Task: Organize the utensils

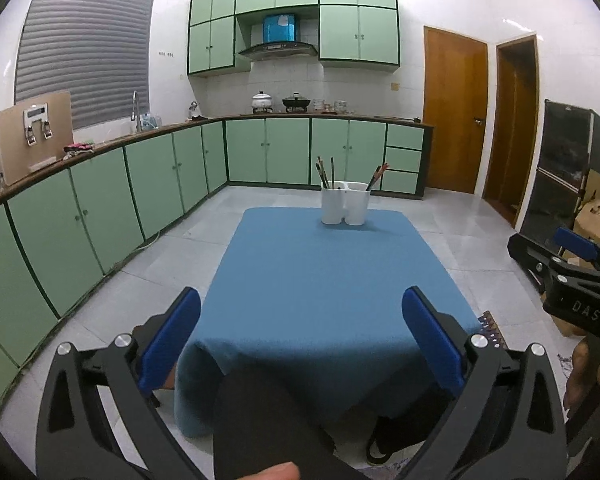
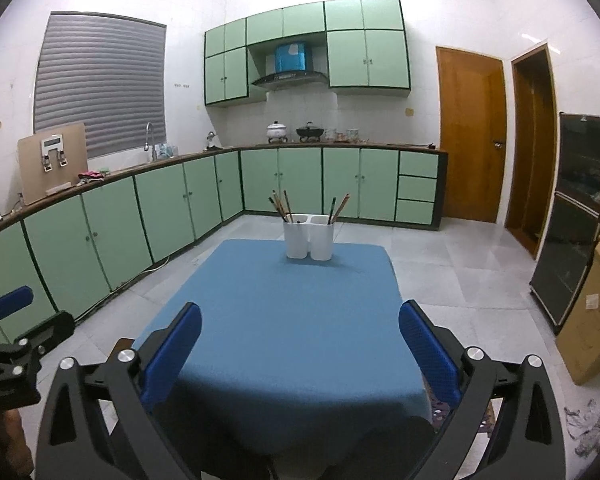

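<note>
A white two-compartment utensil holder (image 1: 345, 207) stands at the far end of the blue-clothed table (image 1: 324, 280). Chopsticks (image 1: 325, 172) stand in its left compartment and more chopsticks (image 1: 377, 176) in its right one. In the right wrist view the holder (image 2: 309, 237) shows the same, with chopsticks (image 2: 281, 205) on the left and chopsticks (image 2: 338, 209) on the right. My left gripper (image 1: 300, 322) is open and empty above the table's near edge. My right gripper (image 2: 300, 332) is open and empty beside it, and also shows at the right edge of the left wrist view (image 1: 572, 268).
Green floor cabinets (image 1: 100, 208) run along the left and back walls under a wooden counter with pots (image 1: 280, 102). A wooden door (image 1: 454, 112) and a black cabinet (image 1: 568, 172) stand at the right, with cardboard boxes (image 2: 592, 312). My knee (image 1: 260, 420) is below the table's near edge.
</note>
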Motion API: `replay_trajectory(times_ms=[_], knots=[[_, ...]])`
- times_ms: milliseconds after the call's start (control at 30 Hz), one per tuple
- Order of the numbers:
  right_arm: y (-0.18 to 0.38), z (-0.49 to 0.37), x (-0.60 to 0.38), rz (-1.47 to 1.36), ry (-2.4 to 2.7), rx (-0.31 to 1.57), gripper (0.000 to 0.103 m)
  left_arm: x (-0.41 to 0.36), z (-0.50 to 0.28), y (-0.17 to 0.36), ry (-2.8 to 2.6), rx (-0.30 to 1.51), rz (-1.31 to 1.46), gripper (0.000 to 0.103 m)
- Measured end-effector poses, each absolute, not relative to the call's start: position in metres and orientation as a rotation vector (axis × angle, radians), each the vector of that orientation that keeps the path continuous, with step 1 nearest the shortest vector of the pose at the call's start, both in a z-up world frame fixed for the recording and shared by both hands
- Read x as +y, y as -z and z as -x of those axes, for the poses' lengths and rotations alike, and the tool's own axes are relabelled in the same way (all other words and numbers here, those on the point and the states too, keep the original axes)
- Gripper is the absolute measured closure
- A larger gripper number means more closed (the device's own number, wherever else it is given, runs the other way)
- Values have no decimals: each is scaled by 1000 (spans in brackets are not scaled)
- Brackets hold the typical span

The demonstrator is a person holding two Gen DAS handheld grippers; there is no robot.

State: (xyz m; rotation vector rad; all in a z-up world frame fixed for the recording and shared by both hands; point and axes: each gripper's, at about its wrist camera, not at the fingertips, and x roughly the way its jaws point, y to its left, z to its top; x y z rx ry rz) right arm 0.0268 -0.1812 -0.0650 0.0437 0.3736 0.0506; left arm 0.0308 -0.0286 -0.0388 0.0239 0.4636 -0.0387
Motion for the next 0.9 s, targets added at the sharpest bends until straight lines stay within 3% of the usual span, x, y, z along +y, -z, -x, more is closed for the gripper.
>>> replay_trajectory(times_ms=[900], knots=[[67,-15,-180,-56,-49,352,6,-26,-19,35,-17,446,-10,5]])
